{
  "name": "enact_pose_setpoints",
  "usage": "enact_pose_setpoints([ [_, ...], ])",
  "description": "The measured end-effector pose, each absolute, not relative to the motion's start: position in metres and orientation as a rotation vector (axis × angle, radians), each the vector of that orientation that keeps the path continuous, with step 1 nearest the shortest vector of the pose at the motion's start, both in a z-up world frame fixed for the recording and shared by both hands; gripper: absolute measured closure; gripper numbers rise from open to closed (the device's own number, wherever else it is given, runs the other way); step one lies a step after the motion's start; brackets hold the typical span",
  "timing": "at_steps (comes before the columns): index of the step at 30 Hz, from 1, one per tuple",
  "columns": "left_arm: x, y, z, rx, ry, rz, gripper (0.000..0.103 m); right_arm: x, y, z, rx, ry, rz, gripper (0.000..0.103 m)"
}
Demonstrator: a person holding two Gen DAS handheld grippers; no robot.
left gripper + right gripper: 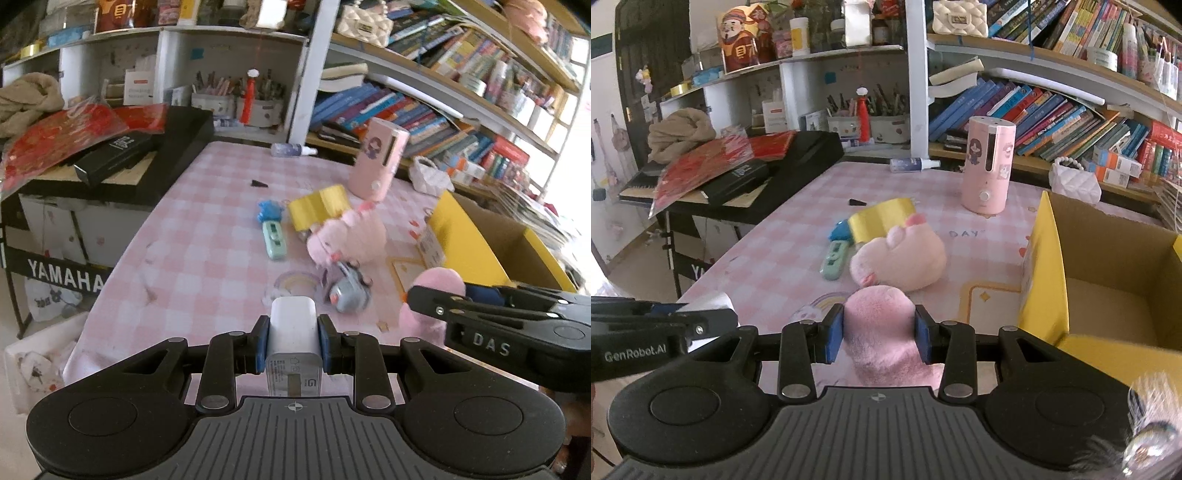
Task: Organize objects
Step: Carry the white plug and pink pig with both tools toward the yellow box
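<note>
Your left tool (pixel 293 345) is clamped on a white USB charger block (pixel 293 332), its blue pads pressing the smooth, flat plastic sides so the hard, rounded casing sits square and cannot twist. Your right tool (pixel 880 338) is pinched tight on a pink plush toy (pixel 886 332); the fuzzy pile bulges above the pads, so the grip is biting into soft stuffing rather than a firm edge.

Both loads hang over the near edge of the counter (pixel 783 258), whose pink checked cloth looks slick. The open cardboard box (pixel 1108 295), yellow outside and raw brown inside, stands at the counter's right edge and looks like the natural drop point. Left on the cloth mid-counter are a larger pink plush pig (pixel 901 258), a gold ribbon roll (pixel 882 218) and a mint green case (pixel 833 262).
</note>
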State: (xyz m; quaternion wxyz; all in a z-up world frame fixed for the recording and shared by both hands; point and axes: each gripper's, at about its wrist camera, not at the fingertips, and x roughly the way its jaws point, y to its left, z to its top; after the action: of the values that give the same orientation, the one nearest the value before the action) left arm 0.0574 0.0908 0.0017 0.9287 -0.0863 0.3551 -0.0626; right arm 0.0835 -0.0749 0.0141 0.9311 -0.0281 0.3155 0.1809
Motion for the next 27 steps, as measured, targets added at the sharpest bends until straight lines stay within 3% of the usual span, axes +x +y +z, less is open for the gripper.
enact_pose_setpoints([
  [27,-0.023,0.050,0.001,-0.065,0.734,-0.385,0.078,-0.040,-0.120,0.009,0.060,0.647,0.147,0.067],
])
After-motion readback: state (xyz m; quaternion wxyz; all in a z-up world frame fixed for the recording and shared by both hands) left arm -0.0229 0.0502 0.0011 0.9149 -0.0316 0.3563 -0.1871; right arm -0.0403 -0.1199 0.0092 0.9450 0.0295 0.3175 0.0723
